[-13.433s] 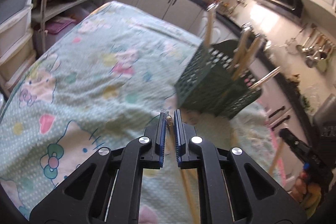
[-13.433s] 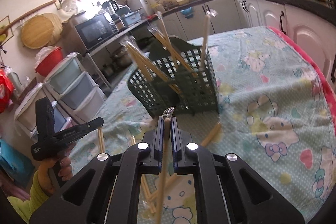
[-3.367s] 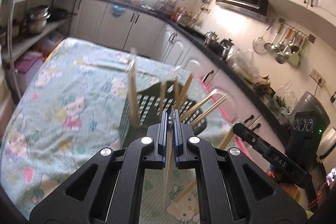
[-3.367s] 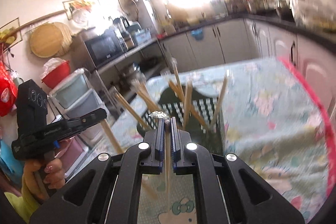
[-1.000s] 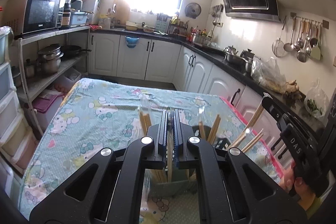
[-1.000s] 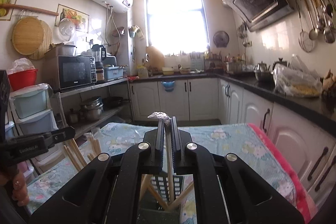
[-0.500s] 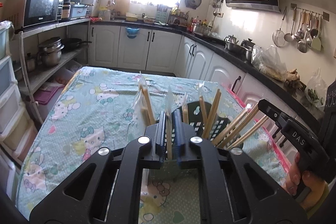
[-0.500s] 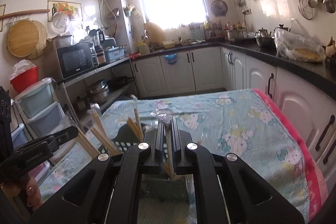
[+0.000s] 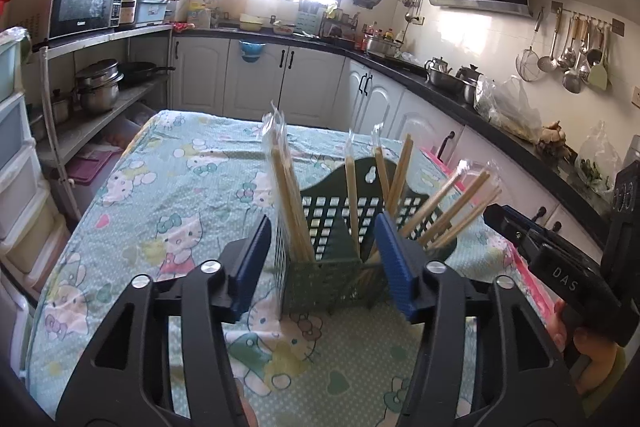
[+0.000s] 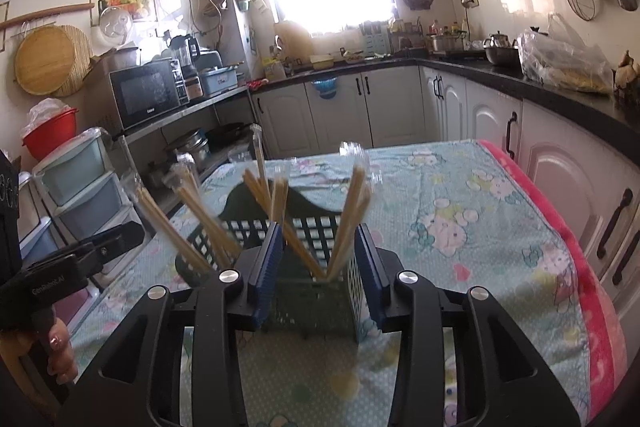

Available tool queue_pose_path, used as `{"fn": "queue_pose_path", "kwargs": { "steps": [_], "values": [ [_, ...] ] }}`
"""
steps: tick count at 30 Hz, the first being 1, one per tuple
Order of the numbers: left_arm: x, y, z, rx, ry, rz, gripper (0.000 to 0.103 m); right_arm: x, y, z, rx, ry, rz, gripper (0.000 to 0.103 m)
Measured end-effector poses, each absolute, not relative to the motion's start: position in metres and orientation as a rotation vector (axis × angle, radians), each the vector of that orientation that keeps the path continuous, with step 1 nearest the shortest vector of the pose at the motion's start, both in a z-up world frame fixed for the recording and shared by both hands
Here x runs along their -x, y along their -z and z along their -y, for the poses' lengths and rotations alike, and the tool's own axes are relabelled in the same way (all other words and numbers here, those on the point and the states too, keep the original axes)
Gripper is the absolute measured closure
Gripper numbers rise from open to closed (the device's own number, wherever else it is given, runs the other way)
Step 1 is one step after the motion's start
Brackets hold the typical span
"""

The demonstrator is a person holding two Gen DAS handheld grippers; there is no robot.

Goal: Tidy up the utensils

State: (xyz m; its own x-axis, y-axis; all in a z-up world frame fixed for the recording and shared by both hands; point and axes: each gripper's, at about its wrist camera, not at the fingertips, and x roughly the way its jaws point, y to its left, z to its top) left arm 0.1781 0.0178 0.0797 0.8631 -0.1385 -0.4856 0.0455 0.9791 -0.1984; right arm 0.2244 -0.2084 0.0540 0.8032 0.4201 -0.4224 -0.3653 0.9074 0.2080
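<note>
- Blue-padded, my left gripper [image 9: 322, 259] is opening, jaws apart with nothing pressed between them; the green basket [image 9: 332, 267] shows in the gap beyond.
- My right gripper [image 10: 318, 263] is opening too, at a narrower spread, its pads clear of the chopsticks that show between them.
- Wrapped wooden chopsticks [image 9: 286, 187] stand and lean inside that basket, some fanning outward toward the right gripper's side [image 9: 452, 203].
- I see the basket sitting on the surface, covered by a green cartoon-print cloth [image 9: 180, 187].
- Kitchen cabinets [image 10: 344, 111] line the walls behind.
</note>
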Motion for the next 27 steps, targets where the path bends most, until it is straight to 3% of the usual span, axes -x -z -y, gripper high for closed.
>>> {"fn": "queue_pose_path", "kwargs": {
  "steps": [9,13,18,27],
  "values": [
    [-0.156,-0.061,-0.021,0.187,0.086,-0.542,0.021,-0.198,-0.037,0.213,-0.096,-0.441,-0.498,0.043],
    [-0.147,-0.053,-0.020,0.190,0.086,-0.548,0.012,-0.185,-0.033,0.212,-0.068,-0.453,-0.480,0.030],
    [-0.135,-0.043,-0.015,0.191,0.097,-0.541,0.011,-0.166,-0.029,0.208,-0.030,-0.446,-0.446,0.017],
    [-0.118,-0.028,-0.005,0.156,0.087,-0.499,0.011,-0.144,-0.014,0.213,-0.030,-0.427,-0.383,0.008]
  ]
}}
